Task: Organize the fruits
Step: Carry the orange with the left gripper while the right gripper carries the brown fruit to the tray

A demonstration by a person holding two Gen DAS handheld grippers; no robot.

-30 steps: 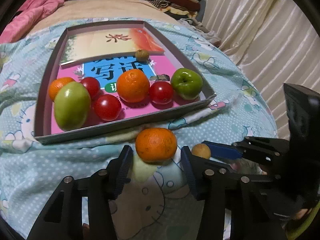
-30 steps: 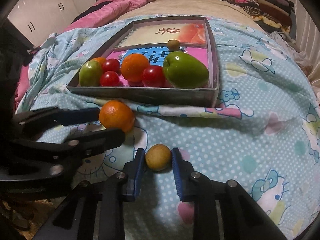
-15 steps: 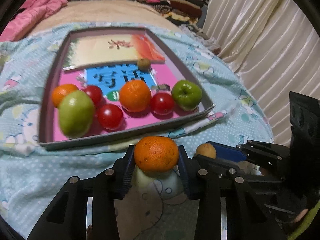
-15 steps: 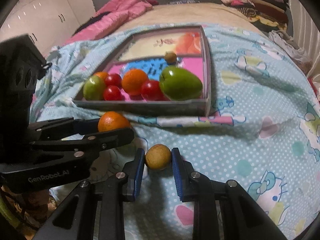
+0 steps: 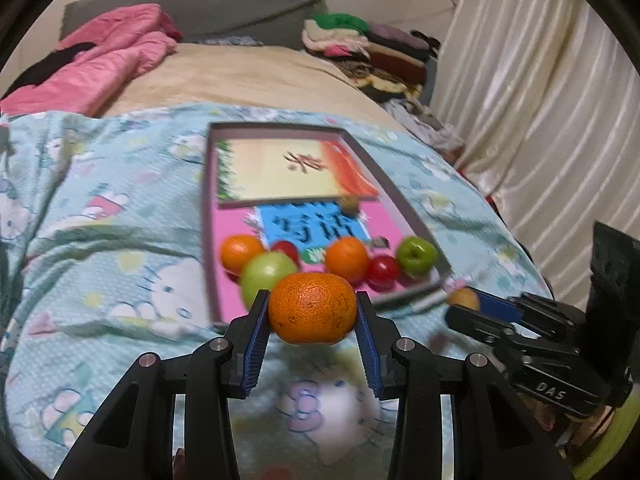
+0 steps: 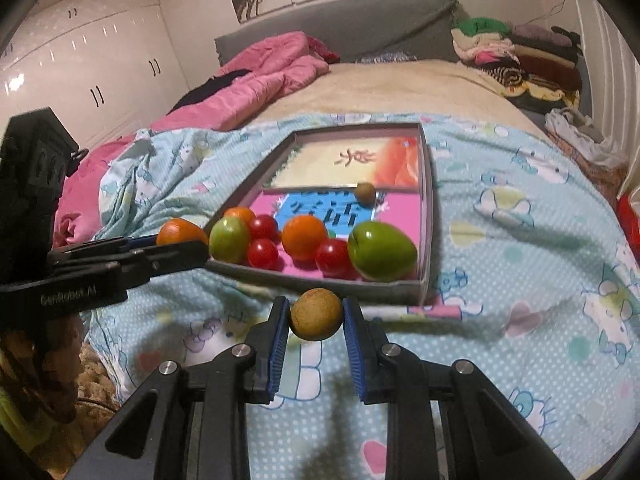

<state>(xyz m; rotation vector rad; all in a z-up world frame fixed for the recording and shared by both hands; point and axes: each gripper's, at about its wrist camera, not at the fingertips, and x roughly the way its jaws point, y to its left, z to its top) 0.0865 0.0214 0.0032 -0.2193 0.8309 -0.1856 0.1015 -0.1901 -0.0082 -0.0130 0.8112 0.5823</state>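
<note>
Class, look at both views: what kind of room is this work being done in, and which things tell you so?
Most likely a bedroom: the tray of fruit sits on a Hello Kitty quilt spread over a bed with a grey headboard, beside white wardrobes.

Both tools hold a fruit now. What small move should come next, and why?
Probably carry both forward over the tray. The left tool holds an orange, the right tool a small brown fruit, both short of its near wall.
</note>
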